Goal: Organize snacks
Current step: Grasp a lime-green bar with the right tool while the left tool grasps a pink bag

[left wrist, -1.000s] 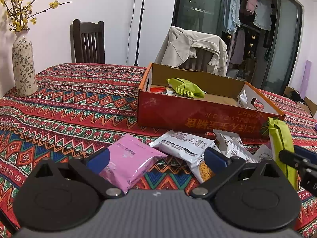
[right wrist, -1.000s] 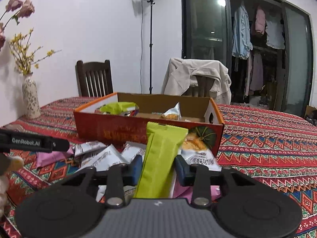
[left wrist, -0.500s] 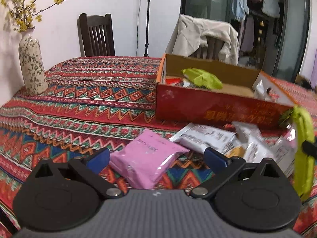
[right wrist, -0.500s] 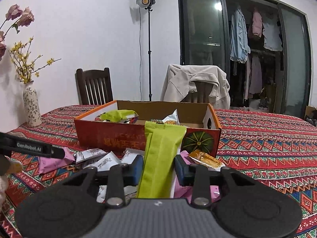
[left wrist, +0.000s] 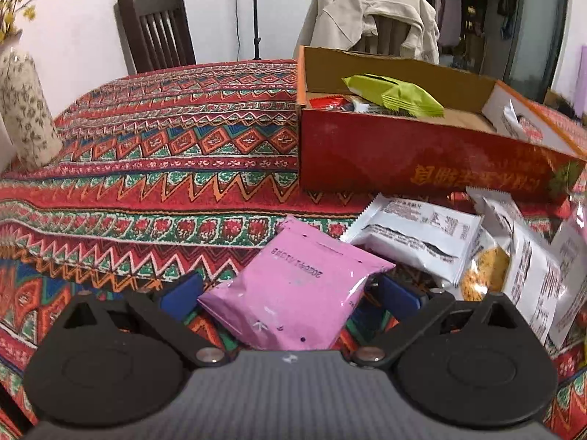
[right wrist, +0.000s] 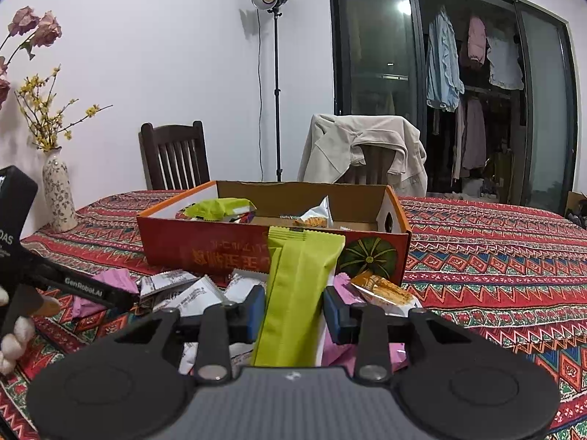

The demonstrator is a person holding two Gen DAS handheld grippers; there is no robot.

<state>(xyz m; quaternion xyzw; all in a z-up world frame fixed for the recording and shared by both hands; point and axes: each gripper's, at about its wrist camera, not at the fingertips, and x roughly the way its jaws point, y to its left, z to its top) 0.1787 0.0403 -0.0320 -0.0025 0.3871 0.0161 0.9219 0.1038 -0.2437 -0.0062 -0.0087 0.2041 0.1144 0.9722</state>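
My right gripper (right wrist: 293, 310) is clamped on a long green snack packet (right wrist: 299, 293), its long axis running away from me, far end toward the red cardboard box (right wrist: 227, 247). My left gripper (left wrist: 290, 291) stands wide, blue pads either side of a pink packet (left wrist: 297, 286) without pressing it. "GenRobot.AI" reads on the left tool's arm in the right view. The box front bears upside-down orange characters I can't read. White packets (left wrist: 414, 234) crowd the box's near wall; the patterned tablecloth (left wrist: 165, 168) to the left lies open.
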